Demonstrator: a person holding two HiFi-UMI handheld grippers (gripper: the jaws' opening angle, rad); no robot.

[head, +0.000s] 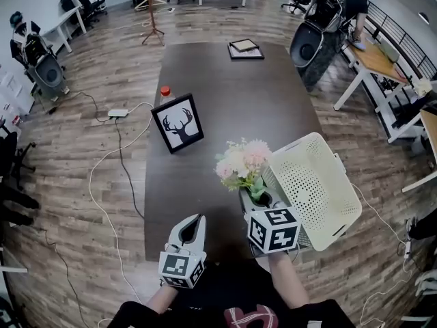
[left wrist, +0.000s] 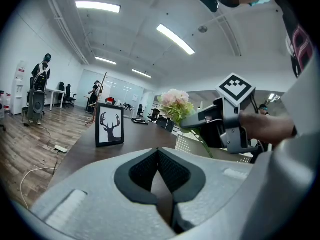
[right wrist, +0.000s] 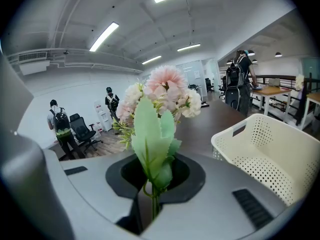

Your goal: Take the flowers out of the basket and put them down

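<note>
1. your right tongs (head: 261, 201) are clamped on the green stems of the flowers (head: 240, 162); the right gripper view shows the stems pinched between the pads, with a broad leaf standing just above them.
2. the pink and cream blooms rise toward 11 o'clock from those tongs, outside the basket (head: 311, 183) and just beside its rim, on its 9 o'clock side.
3. the white perforated basket sits tilted at the near right edge of the dark tabletop (head: 225, 94).
4. your left tongs (head: 196, 221) are closed with nothing between them, hovering at 8 o'clock from the right pair, near the tabletop's front edge.
5. a framed antler picture (head: 178, 123) stands at 10 o'clock from the flowers.
</note>
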